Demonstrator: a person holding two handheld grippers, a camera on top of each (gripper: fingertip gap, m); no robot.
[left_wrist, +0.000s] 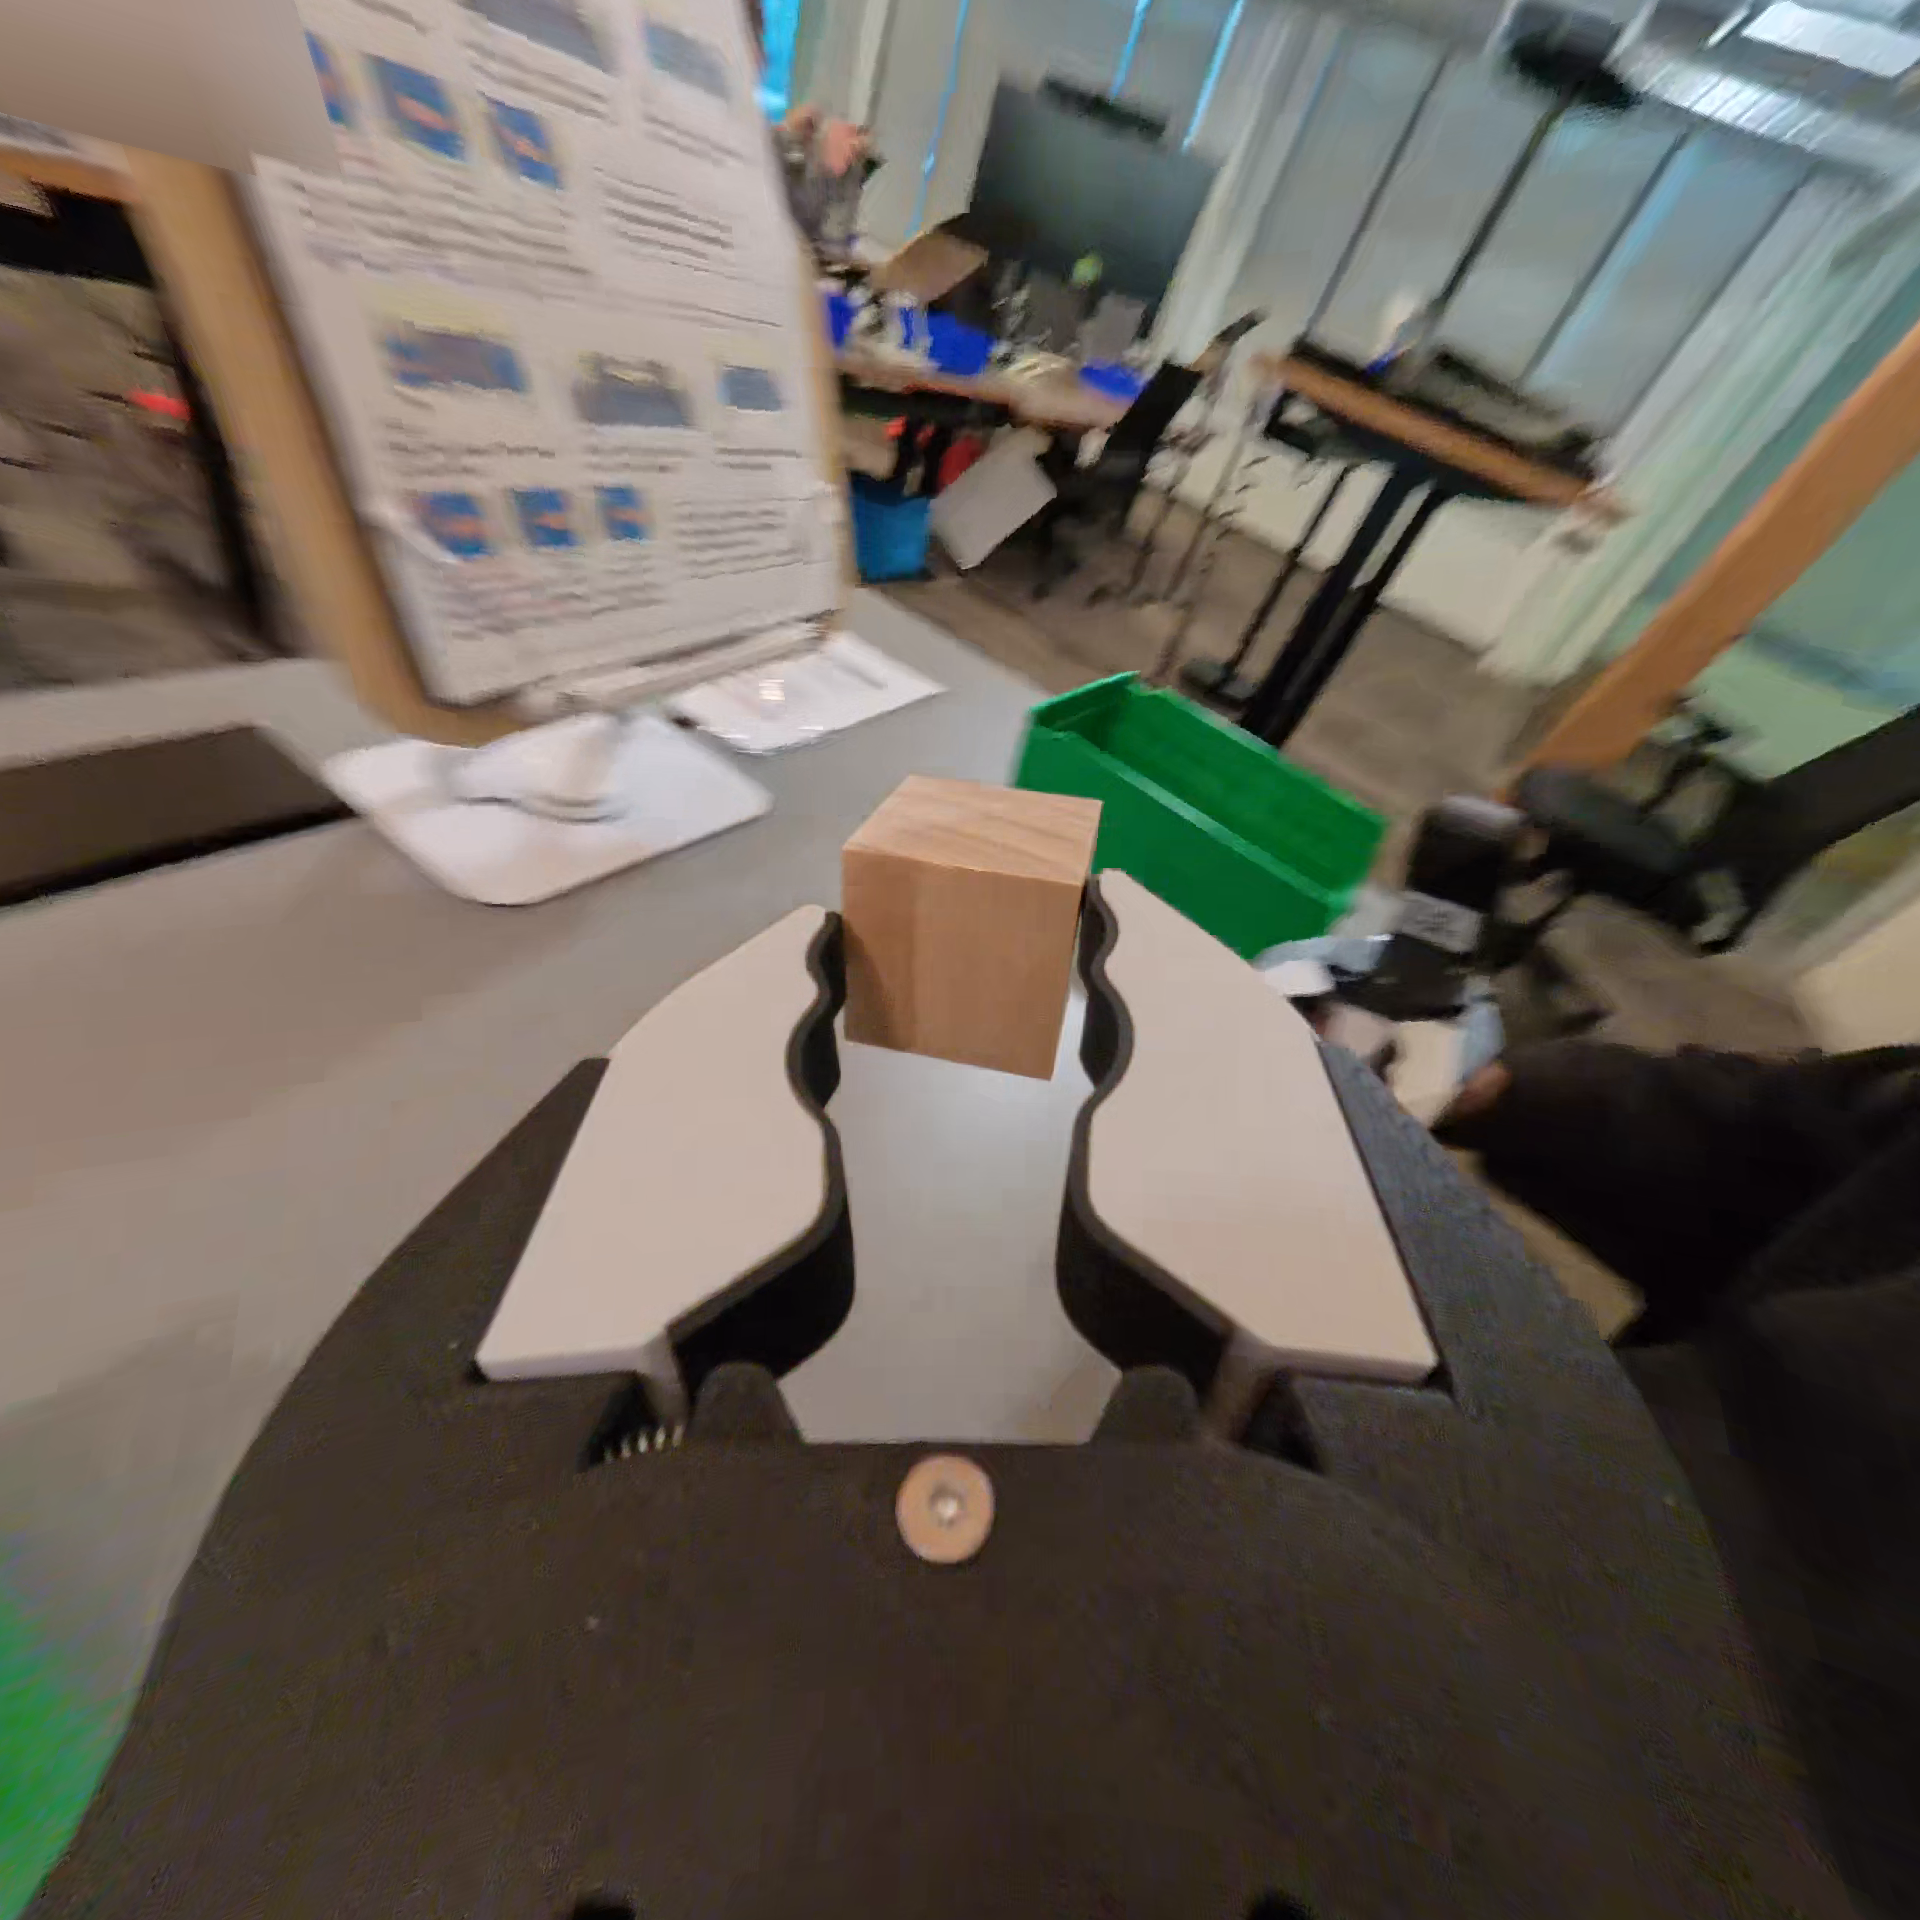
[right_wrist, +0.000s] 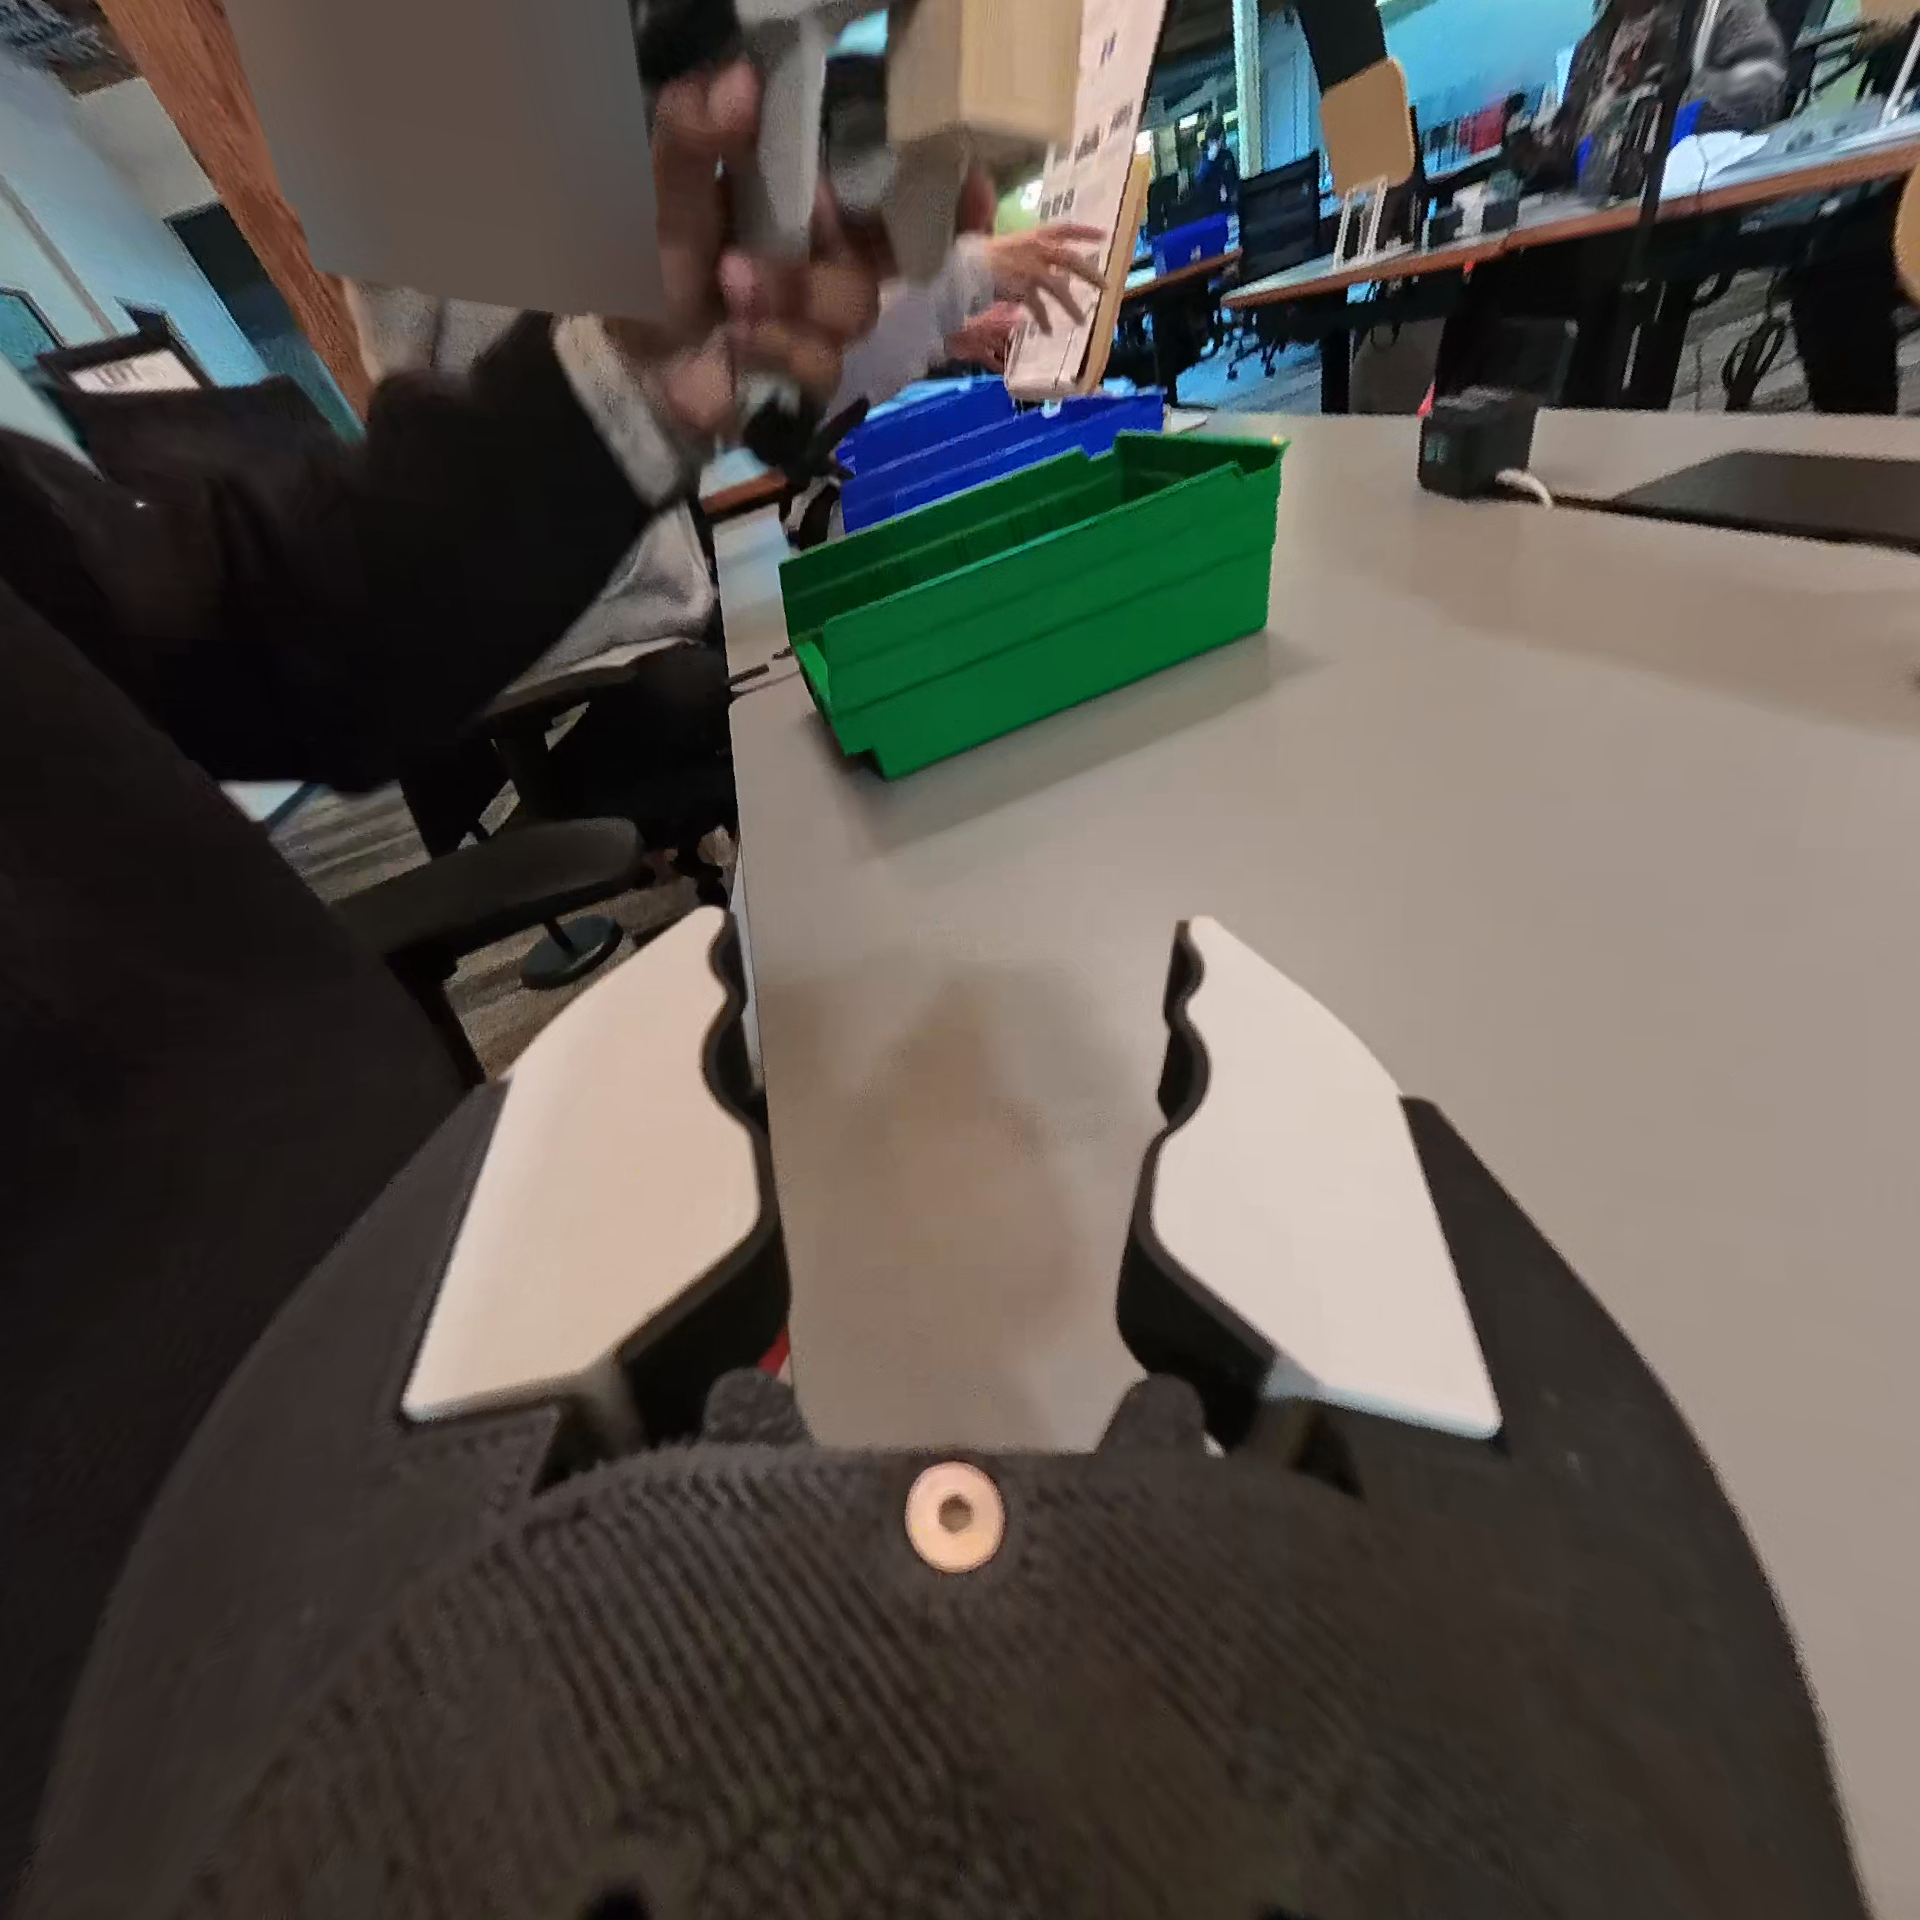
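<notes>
Here the left claw (left_wrist: 961, 914) is closed on a wooden cube (left_wrist: 961, 930), pinching its two side faces at the fingertips and holding it tilted in the air above the grey worktop (left_wrist: 260, 1039). The green bin (left_wrist: 1195, 821) stands on the worktop just behind the cube, with a white-footed poster stand (left_wrist: 551, 800) off to the bin's left. The right claw (right_wrist: 951, 940) gapes wide with nothing between its fingers, low over the worktop's edge, well short of the green bin (right_wrist: 1039, 613); a blue bin (right_wrist: 977, 436) sits behind the green one.
</notes>
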